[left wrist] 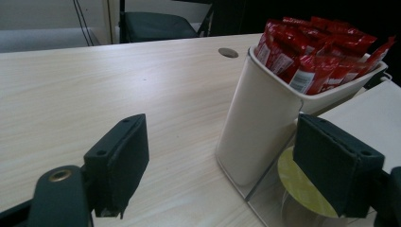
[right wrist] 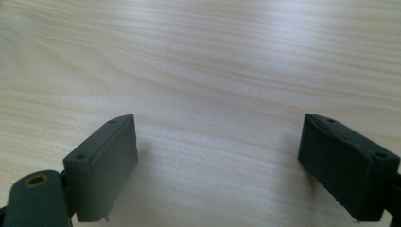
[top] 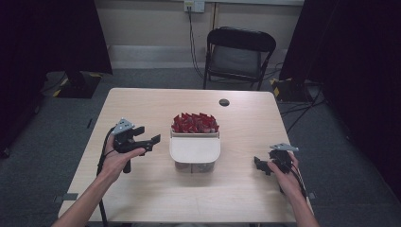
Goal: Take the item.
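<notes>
A white bin stands in the middle of the table, its far half packed with red sachets. In the left gripper view the bin rises close ahead with the sachets sticking out of its top and a clear jar with a yellow lid at its base. My left gripper is open, held just left of the bin with nothing between its jaws. My right gripper is open near the table's right edge, pointing down at bare wood.
The light wooden table has a round cable hole at its far side. A black folding chair stands beyond the table. Dark curtains hang at both sides of the room.
</notes>
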Demonstrator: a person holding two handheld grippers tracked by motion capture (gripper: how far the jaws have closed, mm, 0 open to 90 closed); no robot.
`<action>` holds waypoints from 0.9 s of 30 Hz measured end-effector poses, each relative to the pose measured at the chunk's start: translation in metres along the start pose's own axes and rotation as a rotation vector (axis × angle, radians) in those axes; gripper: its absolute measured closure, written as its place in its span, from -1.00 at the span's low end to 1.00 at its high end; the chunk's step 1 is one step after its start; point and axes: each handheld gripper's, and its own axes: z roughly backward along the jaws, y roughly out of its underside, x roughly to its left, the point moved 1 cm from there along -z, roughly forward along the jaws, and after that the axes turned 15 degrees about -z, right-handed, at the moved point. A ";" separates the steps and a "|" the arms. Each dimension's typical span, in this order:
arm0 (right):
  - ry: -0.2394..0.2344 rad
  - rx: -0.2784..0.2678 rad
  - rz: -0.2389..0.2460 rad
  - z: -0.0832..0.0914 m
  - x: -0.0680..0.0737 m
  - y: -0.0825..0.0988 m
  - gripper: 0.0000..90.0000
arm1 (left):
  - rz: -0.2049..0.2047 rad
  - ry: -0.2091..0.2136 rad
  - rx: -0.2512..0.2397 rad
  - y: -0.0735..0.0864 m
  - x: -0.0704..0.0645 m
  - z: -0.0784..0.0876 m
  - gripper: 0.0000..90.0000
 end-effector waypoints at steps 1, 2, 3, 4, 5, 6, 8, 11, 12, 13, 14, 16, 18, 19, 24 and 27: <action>0.000 0.000 0.000 0.000 0.000 0.000 -0.74 | -0.008 0.010 -0.003 -0.002 -0.001 0.000 -0.58; 0.000 0.000 0.000 0.000 0.000 0.000 -0.74 | -0.006 0.011 -0.007 -0.003 -0.002 0.000 -0.61; 0.000 0.000 0.000 0.000 0.000 0.000 -0.74 | -0.011 0.018 -0.005 -0.004 -0.002 0.000 -0.64; 0.000 0.000 0.000 0.000 0.000 0.000 -0.74 | -0.013 0.021 -0.011 -0.006 -0.003 0.000 -0.65; 0.000 0.000 0.000 0.000 0.000 0.000 -0.74 | -0.012 0.021 -0.015 -0.008 -0.003 0.000 -0.65; 0.000 0.000 0.000 0.000 0.000 0.000 -0.74 | -0.009 0.022 -0.020 -0.009 -0.003 0.000 -0.65; 0.000 0.000 0.000 0.000 0.000 0.000 -0.74 | -0.008 0.023 -0.027 -0.012 -0.003 0.001 -0.65; 0.000 0.000 0.000 0.000 0.000 0.000 -0.74 | -0.012 0.024 -0.036 -0.017 -0.004 0.001 -0.65; 0.000 0.000 0.000 0.000 0.000 0.000 -0.74 | -0.012 0.027 -0.034 -0.019 -0.005 0.001 -0.64; 0.000 0.000 0.000 0.000 0.000 0.000 -0.74 | -0.014 0.031 -0.034 -0.020 -0.005 0.000 -0.63; 0.000 0.000 0.000 0.000 0.000 0.000 -0.74 | -0.015 0.032 -0.035 -0.021 -0.006 0.000 -0.62; 0.000 0.000 0.000 0.000 0.000 0.000 -0.74 | -0.014 0.028 -0.035 -0.024 -0.007 -0.001 -0.60; 0.000 0.000 0.000 0.000 0.000 0.000 -0.73 | -0.008 0.025 -0.037 -0.026 -0.008 -0.001 -0.48; -0.001 0.000 0.000 0.000 0.000 0.000 -0.74 | -0.007 0.029 -0.039 -0.027 -0.008 -0.001 -0.46; -0.002 0.000 0.001 0.000 0.000 0.000 -0.74 | 0.012 0.051 -0.029 -0.031 -0.011 -0.002 -0.38; -0.002 0.001 0.001 0.000 0.000 0.000 -0.74 | 0.008 0.058 -0.035 -0.032 -0.014 -0.005 -0.35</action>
